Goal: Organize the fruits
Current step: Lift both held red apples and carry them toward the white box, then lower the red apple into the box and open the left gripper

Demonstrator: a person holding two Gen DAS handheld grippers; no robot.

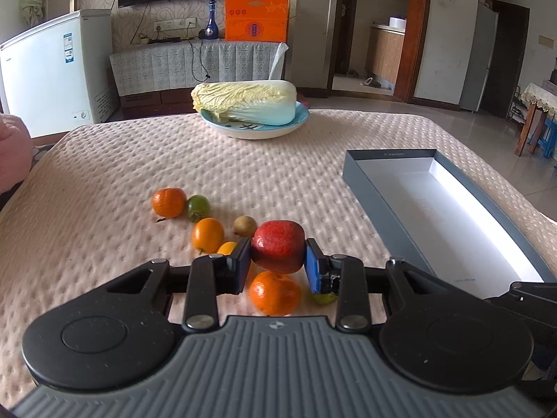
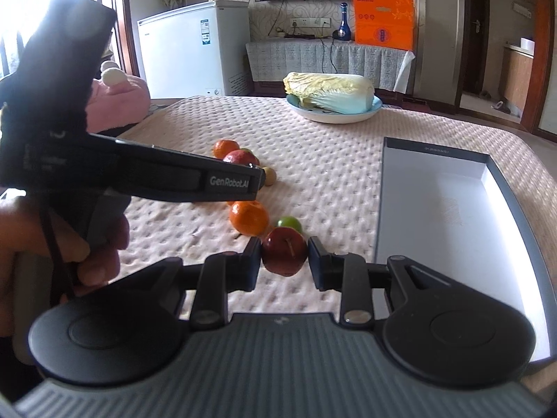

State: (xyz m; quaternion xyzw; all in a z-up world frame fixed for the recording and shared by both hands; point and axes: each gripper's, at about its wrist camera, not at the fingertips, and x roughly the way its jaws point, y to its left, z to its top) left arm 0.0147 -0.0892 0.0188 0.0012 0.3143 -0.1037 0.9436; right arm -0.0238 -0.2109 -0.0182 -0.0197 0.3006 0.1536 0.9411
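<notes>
- Left tool (image 1: pixel 277 261): clamped on a red apple (image 1: pixel 277 250), pads on its two flanks, apple lifted clear of the cloth.
- Loose fruit around and below it: tangerine (image 1: pixel 169 202) touching a green fruit (image 1: pixel 197 208), small orange fruit (image 1: pixel 207 235), brownish kiwi-like one (image 1: pixel 245 225), bigger orange (image 1: pixel 275 292) directly under the held apple.
- Right tool (image 2: pixel 284 256): closed on a darker red apple (image 2: pixel 284 256), stem toward the camera, pads on the sides. Can't tell if it's off the cloth or resting on it; view is too low.
- Just behind it, a green fruit (image 2: pixel 289 223) and an orange (image 2: pixel 248 218) side by side.
- Handling: apples are stiff, smooth-skinned and moderately heavy. Grip across the widest part; I judge a squeeze near top or bottom would let them roll out. Citrus is softer, so go lighter. Small round ones will roll if nudged.
- Grey box (image 1: pixel 369 188), white inside, empty, open, far right of both views: likely the drop spot.
- Surface: counter under a pink quilted cloth (image 1: pixel 174 153), soft and dimpled, so fruit stays put.
- Back of the counter: cabbage (image 1: pixel 243 99) on a blue-rimmed plate (image 1: pixel 257 130).
- Room: white chest freezer (image 1: pixel 52 69) left, TV and orange carton on the back wall.
</notes>
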